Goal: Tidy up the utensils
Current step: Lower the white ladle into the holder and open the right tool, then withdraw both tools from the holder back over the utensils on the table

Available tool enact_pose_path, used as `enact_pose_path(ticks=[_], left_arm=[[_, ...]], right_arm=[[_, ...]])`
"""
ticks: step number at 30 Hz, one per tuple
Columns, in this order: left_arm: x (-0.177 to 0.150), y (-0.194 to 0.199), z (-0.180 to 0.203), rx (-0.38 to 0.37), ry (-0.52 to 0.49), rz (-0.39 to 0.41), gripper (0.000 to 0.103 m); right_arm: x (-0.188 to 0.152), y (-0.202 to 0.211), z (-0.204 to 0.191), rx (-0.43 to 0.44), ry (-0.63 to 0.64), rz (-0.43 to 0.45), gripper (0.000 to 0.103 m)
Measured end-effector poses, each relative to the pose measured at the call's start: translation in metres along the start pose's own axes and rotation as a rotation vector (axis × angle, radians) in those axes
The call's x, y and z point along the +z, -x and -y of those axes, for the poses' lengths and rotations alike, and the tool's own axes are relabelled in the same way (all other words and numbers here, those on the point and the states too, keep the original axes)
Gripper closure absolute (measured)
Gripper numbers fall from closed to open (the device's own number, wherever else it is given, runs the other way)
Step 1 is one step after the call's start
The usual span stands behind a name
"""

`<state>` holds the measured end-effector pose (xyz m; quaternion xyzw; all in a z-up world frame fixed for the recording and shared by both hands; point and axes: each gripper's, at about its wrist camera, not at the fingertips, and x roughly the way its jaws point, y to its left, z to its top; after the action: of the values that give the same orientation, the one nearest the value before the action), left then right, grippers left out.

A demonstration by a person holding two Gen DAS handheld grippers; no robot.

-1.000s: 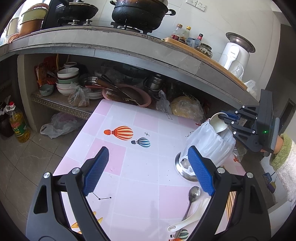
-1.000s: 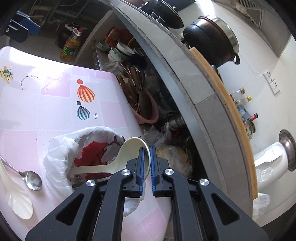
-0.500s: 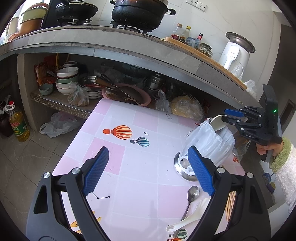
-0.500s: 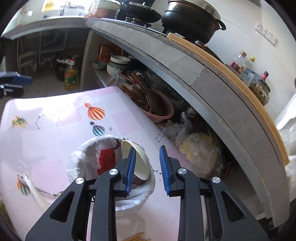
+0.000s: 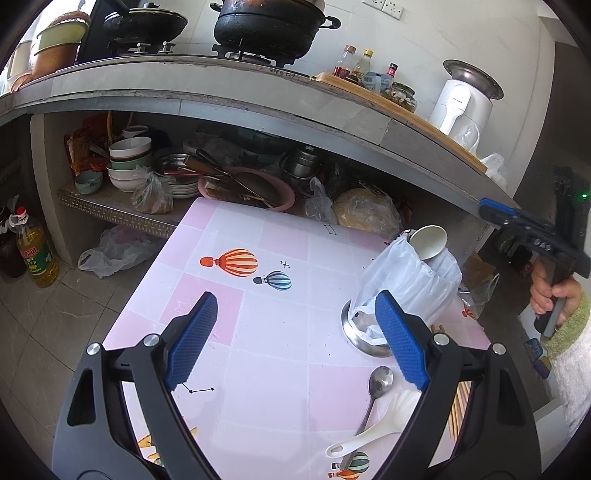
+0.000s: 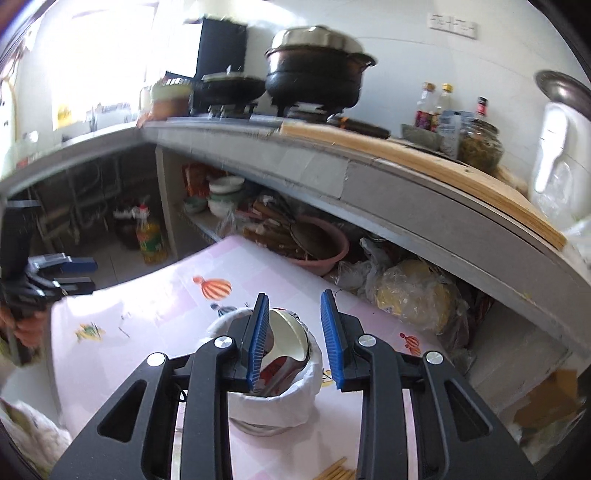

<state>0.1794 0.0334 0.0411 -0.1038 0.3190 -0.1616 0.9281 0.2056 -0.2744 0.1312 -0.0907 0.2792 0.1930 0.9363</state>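
Observation:
A metal holder lined with a white plastic bag (image 5: 406, 280) stands on the right of the pink tiled table (image 5: 273, 332); a cream ladle (image 5: 428, 242) stands in it, bowl up. The holder also shows in the right wrist view (image 6: 273, 398), with the ladle (image 6: 286, 339) inside. A metal spoon (image 5: 378, 384), a white rice paddle (image 5: 373, 432) and chopsticks (image 5: 460, 406) lie on the table in front. My left gripper (image 5: 295, 339) is open and empty above the table. My right gripper (image 6: 295, 339) is open and empty, above and behind the holder; it also shows in the left wrist view (image 5: 495, 214).
A concrete counter (image 5: 258, 96) with black pots (image 5: 269, 22), bottles and a white appliance (image 5: 465, 103) overhangs a shelf of bowls (image 5: 129, 158) and a pink basin (image 5: 255, 188) behind the table. An oil bottle (image 5: 35, 251) stands on the floor at left.
My right gripper has opened, let go of the cream ladle, which now stands in the lined holder, and drawn back up and to the right. The left gripper has barely moved.

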Motion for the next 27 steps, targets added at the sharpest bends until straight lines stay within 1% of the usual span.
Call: enact_pose_path(ticks=[4, 7, 9, 11, 13, 15, 18, 20, 22, 25, 27], left_arm=[[-0.003, 0.0, 0.002, -0.011, -0.004, -0.006, 0.02], [-0.007, -0.003, 0.004, -0.015, -0.016, -0.021, 0.02], [-0.011, -0.007, 0.006, -0.017, -0.024, -0.037, 0.02], [-0.016, -0.012, 0.008, -0.015, -0.033, -0.051, 0.02], [-0.022, -0.016, 0.01, -0.016, -0.038, -0.069, 0.02], [-0.029, -0.022, 0.012, -0.01, -0.047, -0.091, 0.02], [-0.043, -0.032, 0.02, 0.019, -0.086, -0.133, 0.02], [-0.055, -0.037, 0.024, 0.041, -0.119, -0.164, 0.02], [-0.066, -0.042, 0.028, 0.038, -0.14, -0.191, 0.02], [-0.08, -0.046, 0.032, 0.009, -0.157, -0.225, 0.021], [-0.088, -0.047, 0.034, -0.016, -0.163, -0.241, 0.026]], right_arm=[[-0.02, 0.033, 0.009, 0.013, -0.172, 0.045, 0.071], [-0.052, 0.05, 0.008, 0.023, -0.296, 0.033, 0.071], [-0.076, 0.054, 0.004, 0.034, -0.369, 0.001, 0.071], [-0.107, 0.054, -0.005, 0.049, -0.463, -0.074, 0.071], [-0.134, 0.051, -0.012, 0.058, -0.543, -0.122, 0.071], [-0.161, 0.046, -0.02, 0.087, -0.631, -0.173, 0.071], [-0.199, 0.035, -0.033, 0.11, -0.744, -0.246, 0.071], [-0.218, 0.024, -0.047, 0.124, -0.792, -0.304, 0.071], [-0.23, 0.013, -0.057, 0.125, -0.817, -0.354, 0.071], [-0.243, -0.003, -0.07, 0.16, -0.868, -0.408, 0.071], [-0.247, -0.011, -0.078, 0.162, -0.88, -0.439, 0.071]])
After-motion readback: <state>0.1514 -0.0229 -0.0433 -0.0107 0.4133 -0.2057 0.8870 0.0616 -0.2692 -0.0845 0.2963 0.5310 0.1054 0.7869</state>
